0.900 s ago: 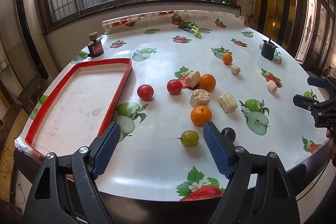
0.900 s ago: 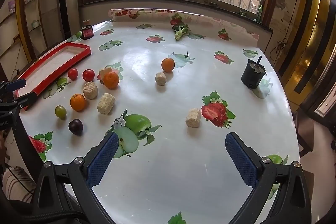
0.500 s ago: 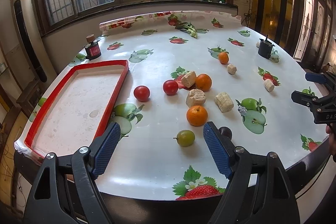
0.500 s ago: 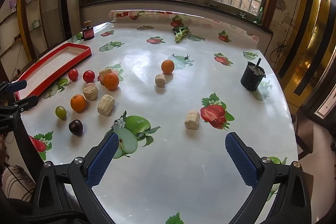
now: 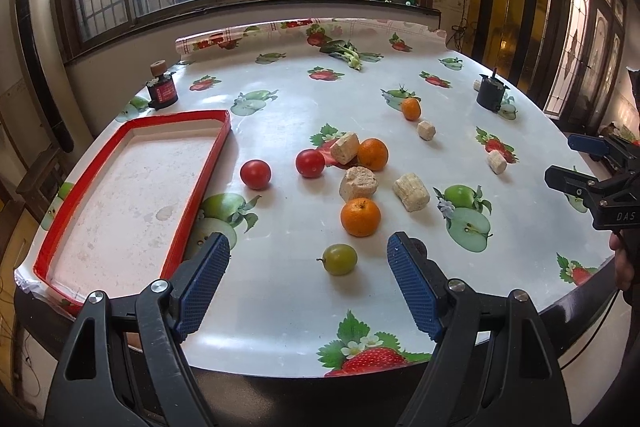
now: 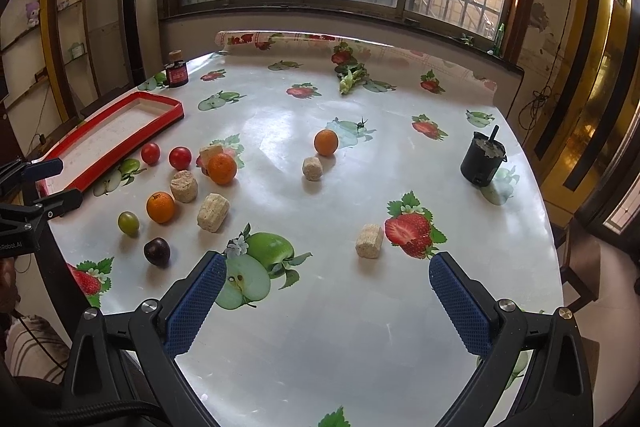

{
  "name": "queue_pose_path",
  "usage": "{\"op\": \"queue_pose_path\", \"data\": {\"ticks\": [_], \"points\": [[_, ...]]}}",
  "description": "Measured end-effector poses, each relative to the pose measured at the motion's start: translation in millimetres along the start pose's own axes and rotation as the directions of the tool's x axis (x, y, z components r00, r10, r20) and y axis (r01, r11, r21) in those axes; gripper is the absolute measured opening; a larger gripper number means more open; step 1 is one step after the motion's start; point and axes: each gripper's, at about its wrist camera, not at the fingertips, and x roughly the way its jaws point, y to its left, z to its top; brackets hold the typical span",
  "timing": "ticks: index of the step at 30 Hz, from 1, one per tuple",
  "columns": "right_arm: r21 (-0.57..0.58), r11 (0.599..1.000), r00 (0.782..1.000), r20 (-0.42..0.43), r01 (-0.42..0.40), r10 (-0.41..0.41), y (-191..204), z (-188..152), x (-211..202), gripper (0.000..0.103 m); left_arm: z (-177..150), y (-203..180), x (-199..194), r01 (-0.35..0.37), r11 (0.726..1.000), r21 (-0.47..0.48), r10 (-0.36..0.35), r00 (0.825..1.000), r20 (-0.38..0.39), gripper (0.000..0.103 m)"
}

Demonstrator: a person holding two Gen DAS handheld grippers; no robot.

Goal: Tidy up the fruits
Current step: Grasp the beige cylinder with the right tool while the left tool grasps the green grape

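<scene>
A red-rimmed tray (image 5: 182, 223) (image 6: 120, 147) lies bare at the table's left. Loose fruit sits to its right: two red tomatoes (image 5: 255, 174) (image 5: 310, 163), three oranges (image 5: 360, 217) (image 5: 373, 154) (image 5: 411, 108), a green grape (image 5: 340, 259) (image 6: 128, 223) and a dark plum (image 6: 157, 251), half hidden behind a finger in the left wrist view. My left gripper (image 5: 307, 259) hovers open over the near edge, the grape just beyond its tips. My right gripper (image 6: 327, 275) is open above bare tablecloth, nothing between its fingers.
Several beige cork-like chunks (image 5: 411, 192) (image 6: 369, 241) lie among the fruit. A black pot (image 6: 482, 163) stands at the right, a dark jar (image 5: 161, 87) at the back left, leafy greens (image 5: 348, 51) at the back. The tablecloth (image 6: 280, 131) carries printed fruit.
The left wrist view has drawn back and tilted a little, so the fruit sits slightly lower and farther. The right gripper has barely shifted. Both stay open.
</scene>
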Motion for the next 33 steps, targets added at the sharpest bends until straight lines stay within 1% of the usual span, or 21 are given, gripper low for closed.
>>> {"op": "queue_pose_path", "data": {"ticks": [6, 7, 10, 11, 15, 16, 18, 19, 20, 21, 22, 23, 25, 26, 27, 28, 29, 31, 32, 33], "points": [[0.013, 0.999, 0.997, -0.059, -0.043, 0.044, 3, -6, 18, 0.102, -5, -2, 21, 0.028, 1.0, -0.004, -0.029, 0.997, -0.066, 0.081], [0.016, 0.999, 0.995, -0.084, -0.047, 0.048, 3, -7, 21, 0.102, -6, -3, 25, 0.029, 1.0, -0.005, -0.03, 0.996, -0.078, 0.081], [0.032, 0.998, 0.993, -0.104, -0.052, 0.055, -1, -10, 32, 0.102, -7, -2, 38, 0.028, 1.0, -0.004, -0.029, 0.993, -0.115, 0.081], [0.05, 0.997, 0.991, -0.122, -0.057, 0.063, -5, -11, 35, 0.101, -7, -2, 42, 0.032, 0.999, -0.005, -0.032, 0.992, -0.125, 0.081], [0.128, 0.991, 0.989, -0.137, -0.04, 0.057, -28, -11, 53, 0.1, -5, -6, 53, 0.049, 0.999, 0.003, -0.048, 0.989, -0.143, 0.081], [0.157, 0.987, 0.987, -0.146, -0.038, 0.061, -35, -10, 59, 0.098, -4, -6, 55, 0.052, 0.999, 0.007, -0.05, 0.988, -0.148, 0.081], [0.208, 0.978, 0.985, -0.159, -0.032, 0.066, -48, -9, 71, 0.091, -2, -7, 62, 0.055, 0.998, 0.015, -0.052, 0.985, -0.162, 0.075], [0.231, 0.972, 0.984, -0.162, -0.033, 0.072, -54, -7, 77, 0.085, -2, -7, 65, 0.06, 0.998, 0.015, -0.057, 0.984, -0.169, 0.072], [0.252, 0.967, 0.984, -0.163, -0.034, 0.077, -60, -6, 83, 0.078, -2, -7, 67, 0.063, 0.998, 0.013, -0.06, 0.982, -0.177, 0.067], [0.268, 0.963, 0.982, -0.17, -0.036, 0.084, -63, -5, 89, 0.075, -2, -6, 71, 0.068, 0.998, 0.01, -0.065, 0.98, -0.189, 0.063], [0.275, 0.961, 0.98, -0.177, -0.034, 0.086, -65, -3, 94, 0.071, -3, -5, 74, 0.077, 0.997, 0.005, -0.074, 0.977, -0.199, 0.056], [0.265, 0.964, 0.98, -0.186, -0.023, 0.074, -65, -3, 99, 0.069, -3, -4, 77, 0.089, 0.996, -0.001, -0.087, 0.974, -0.207, 0.05], [0.248, 0.969, 0.977, -0.203, -0.013, 0.065, -62, -1, 107, 0.067, -5, -4, 82, 0.114, 0.993, -0.014, -0.114, 0.969, -0.221, 0.049], [0.236, 0.972, 0.976, -0.211, -0.009, 0.06, -59, -1, 111, 0.064, -5, -4, 83, 0.12, 0.993, -0.018, -0.12, 0.967, -0.224, 0.049], [0.226, 0.974, 0.975, -0.217, -0.006, 0.056, -57, -1, 115, 0.062, -5, -5, 83, 0.118, 0.993, -0.011, -0.117, 0.969, -0.218, 0.048], [0.216, 0.976, 0.974, -0.223, 0.0, 0.05, -55, -1, 119, 0.058, -5, -6, 83, 0.122, 0.992, -0.005, -0.12, 0.969, -0.217, 0.045], [0.206, 0.978, 0.972, -0.229, 0.004, 0.044, -54, -2, 122, 0.049, -5, -7, 83, 0.133, 0.991, -0.003, -0.13, 0.968, -0.213, 0.037], [0.182, 0.983, 0.976, -0.218, 0.019, 0.022, -50, -2, 123, 0.038, -4, -8, 82, 0.178, 0.984, -0.017, -0.177, 0.961, -0.213, 0.025], [0.181, 0.983, 0.976, -0.216, 0.013, 0.027, -50, -3, 122, 0.028, -4, -9, 82, 0.178, 0.984, -0.017, -0.177, 0.961, -0.214, 0.025], [0.188, 0.982, 0.976, -0.213, -0.002, 0.043, -50, -3, 121, 0.027, -4, -10, 82, 0.175, 0.985, -0.011, -0.173, 0.961, -0.213, 0.025]]}}
